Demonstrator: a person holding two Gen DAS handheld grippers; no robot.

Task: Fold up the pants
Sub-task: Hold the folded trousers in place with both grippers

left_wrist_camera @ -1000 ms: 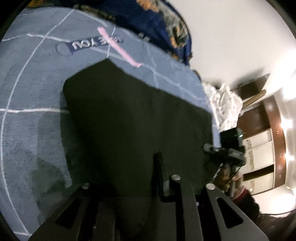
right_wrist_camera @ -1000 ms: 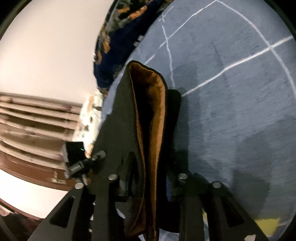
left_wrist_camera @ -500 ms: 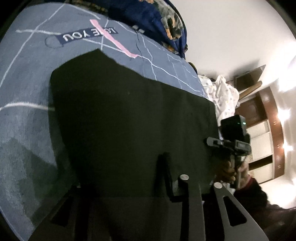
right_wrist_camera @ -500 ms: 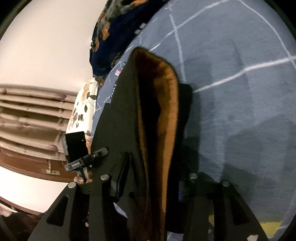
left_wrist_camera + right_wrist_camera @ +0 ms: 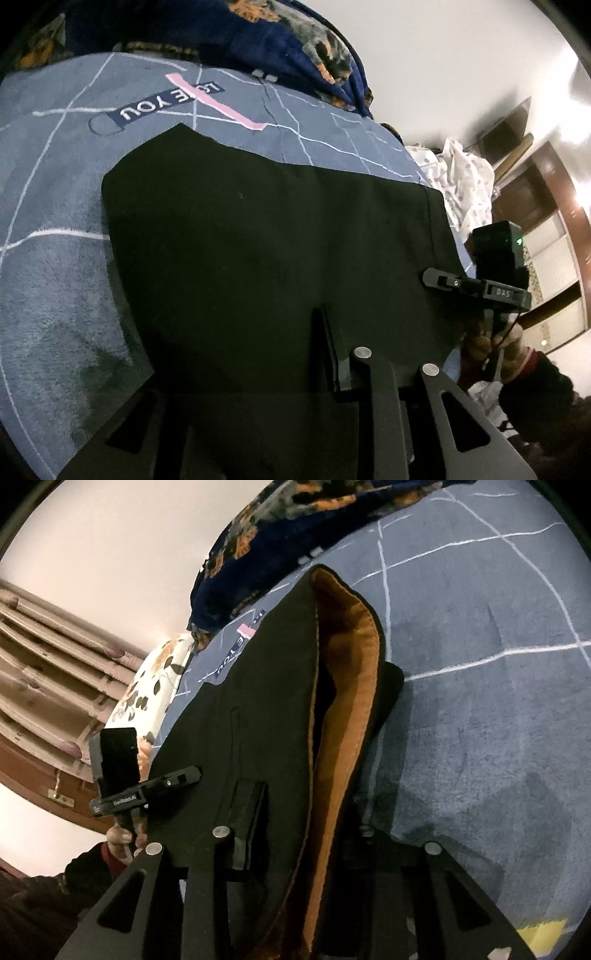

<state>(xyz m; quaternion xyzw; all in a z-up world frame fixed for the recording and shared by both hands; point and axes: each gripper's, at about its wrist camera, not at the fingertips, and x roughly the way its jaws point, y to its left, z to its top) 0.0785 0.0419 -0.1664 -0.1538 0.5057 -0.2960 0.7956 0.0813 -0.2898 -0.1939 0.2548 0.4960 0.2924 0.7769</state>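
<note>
a: left wrist view first. why do we hold the pants [image 5: 273, 258] taut across the middle of the frame, over the bed [image 5: 48, 280]?

b: so the panel hangs flat for the fold, we judge. our left gripper [image 5: 295, 354] at lower centre is clamped on their near edge.

a: and the right wrist view?

b: our right gripper [image 5: 295, 834] at bottom centre pinches the waistband, whose orange lining [image 5: 347, 709] gapes open up the centre.
</note>
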